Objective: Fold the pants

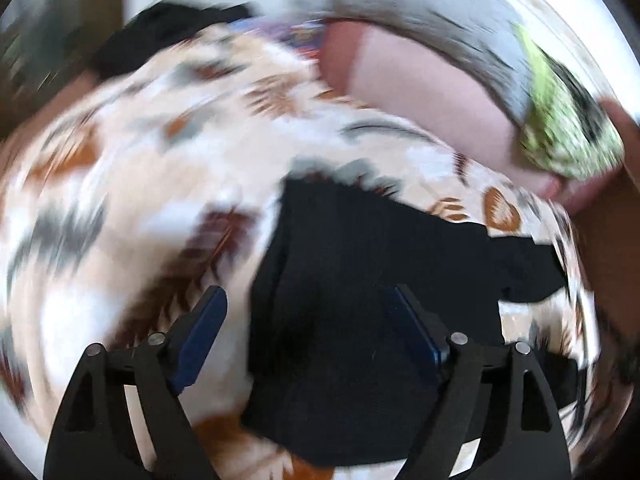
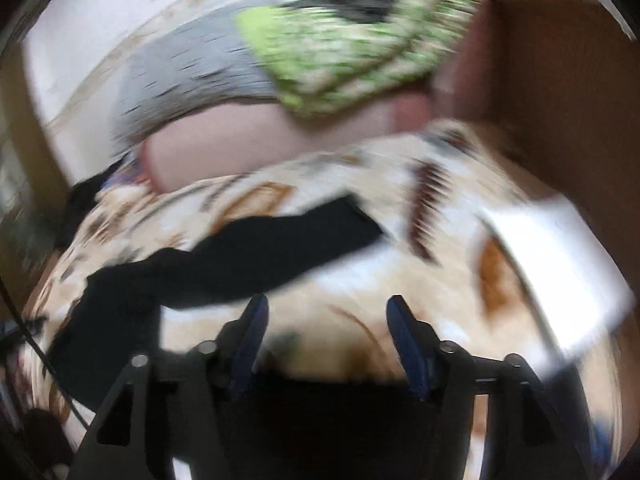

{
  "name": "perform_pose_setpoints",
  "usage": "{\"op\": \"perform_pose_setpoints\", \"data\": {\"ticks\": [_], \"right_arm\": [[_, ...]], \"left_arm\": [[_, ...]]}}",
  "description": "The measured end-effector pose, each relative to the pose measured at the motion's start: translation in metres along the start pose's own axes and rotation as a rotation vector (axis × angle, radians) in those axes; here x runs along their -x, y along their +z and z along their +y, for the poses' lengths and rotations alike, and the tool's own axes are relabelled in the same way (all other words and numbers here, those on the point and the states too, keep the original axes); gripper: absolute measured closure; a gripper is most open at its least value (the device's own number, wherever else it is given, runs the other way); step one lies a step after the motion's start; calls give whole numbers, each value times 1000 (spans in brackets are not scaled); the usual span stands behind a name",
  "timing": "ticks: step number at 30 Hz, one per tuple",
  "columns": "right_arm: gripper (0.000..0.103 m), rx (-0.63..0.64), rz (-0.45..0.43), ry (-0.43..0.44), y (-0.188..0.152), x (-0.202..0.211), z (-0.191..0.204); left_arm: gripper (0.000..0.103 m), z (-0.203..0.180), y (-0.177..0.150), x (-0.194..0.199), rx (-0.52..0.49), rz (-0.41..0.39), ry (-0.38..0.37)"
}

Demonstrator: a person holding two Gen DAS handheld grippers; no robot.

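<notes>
Lying rumpled on the patterned bedspread [image 1: 132, 184], black pants [image 1: 360, 300] spread beneath the gaping left tool [image 1: 306, 320]; right tool [image 2: 324, 324] gapes too.

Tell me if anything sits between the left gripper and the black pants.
Nothing visible does. The left gripper is open, with the black pants directly ahead between its fingers on the patterned blanket. The pillows lie farther back, clear of that path. Motion blur hides fine detail.
</notes>
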State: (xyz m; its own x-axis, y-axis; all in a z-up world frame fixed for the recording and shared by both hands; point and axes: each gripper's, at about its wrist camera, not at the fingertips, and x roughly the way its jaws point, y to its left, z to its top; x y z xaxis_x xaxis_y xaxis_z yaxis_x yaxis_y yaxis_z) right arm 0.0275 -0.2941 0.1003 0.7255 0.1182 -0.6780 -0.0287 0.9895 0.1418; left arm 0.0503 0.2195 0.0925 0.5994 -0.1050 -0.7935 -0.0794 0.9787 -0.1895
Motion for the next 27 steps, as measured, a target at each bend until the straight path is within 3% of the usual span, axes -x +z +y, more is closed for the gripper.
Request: {"op": "perform_pose_setpoints", "data": {"ticks": [4, 9, 13, 16, 19, 21, 23, 24, 25, 26, 27], "right_arm": [[37, 205, 58, 20, 36, -61, 35], [37, 364, 137, 40, 63, -126, 62], [36, 468, 206, 110, 74, -166, 75], [29, 537, 253, 181, 75, -185, 80], [27, 559, 309, 208, 73, -202, 82], [31, 583, 353, 193, 66, -214, 84], [64, 614, 352, 183, 58, -216, 89], [74, 621, 328, 181, 57, -212, 92], [88, 631, 303, 159, 55, -208, 96], [91, 637, 281, 133, 52, -204, 100], [92, 642, 261, 114, 50, -199, 102]], "left_arm": [[19, -23, 35, -36, -204, 51, -21], [19, -47, 66, -88, -410, 140, -84], [19, -53, 77, -111, -510, 178, -154], [19, -57, 83, -129, -553, 233, -232], [19, -64, 85, -151, -598, 294, -252], [19, -71, 80, -165, -646, 332, -217], [13, -80, 72, -171, -697, 308, -178], [13, -85, 70, -171, -702, 296, -164], [16, -87, 70, -172, -703, 302, -154], [21, -90, 70, -171, -693, 306, -150], [40, -92, 70, -168, -681, 304, -156]]}}
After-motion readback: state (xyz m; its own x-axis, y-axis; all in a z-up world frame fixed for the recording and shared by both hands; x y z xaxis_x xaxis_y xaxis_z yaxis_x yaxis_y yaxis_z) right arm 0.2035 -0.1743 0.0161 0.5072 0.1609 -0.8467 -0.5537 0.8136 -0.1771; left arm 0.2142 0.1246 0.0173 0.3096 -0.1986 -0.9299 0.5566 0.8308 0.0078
